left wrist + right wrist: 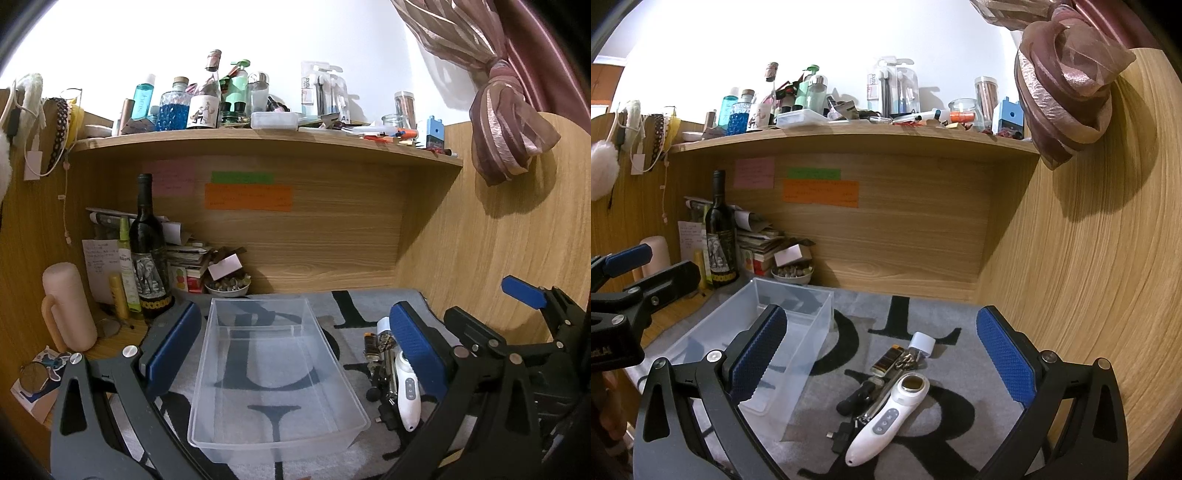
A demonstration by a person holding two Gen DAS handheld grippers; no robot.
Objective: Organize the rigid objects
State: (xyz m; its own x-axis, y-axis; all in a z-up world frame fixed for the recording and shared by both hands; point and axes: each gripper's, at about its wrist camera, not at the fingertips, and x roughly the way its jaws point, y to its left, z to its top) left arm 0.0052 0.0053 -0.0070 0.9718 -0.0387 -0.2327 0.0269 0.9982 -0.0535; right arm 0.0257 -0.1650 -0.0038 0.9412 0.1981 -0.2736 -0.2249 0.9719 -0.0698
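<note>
Left wrist view: far left of frame, pink mug (68, 312) and dark wine bottle (149, 254) upright in the corner of the table (110, 339). Centre, clear plastic bin (273, 373) on a grey lettered mat (369, 306), framed by the left tongs (295, 347), spread wide, grasping nothing. Right of the bin, a small pile with a white handheld device (406, 395).

Right wrist view: left of frame, same bin behind the left blue pad. Lower centre, white device (886, 417) touching a black tool (857, 397), a brown lighter-like item (886, 360) and a white charger plug (923, 345). Right tongs (886, 369) released, straddling the pile without contact.
</note>
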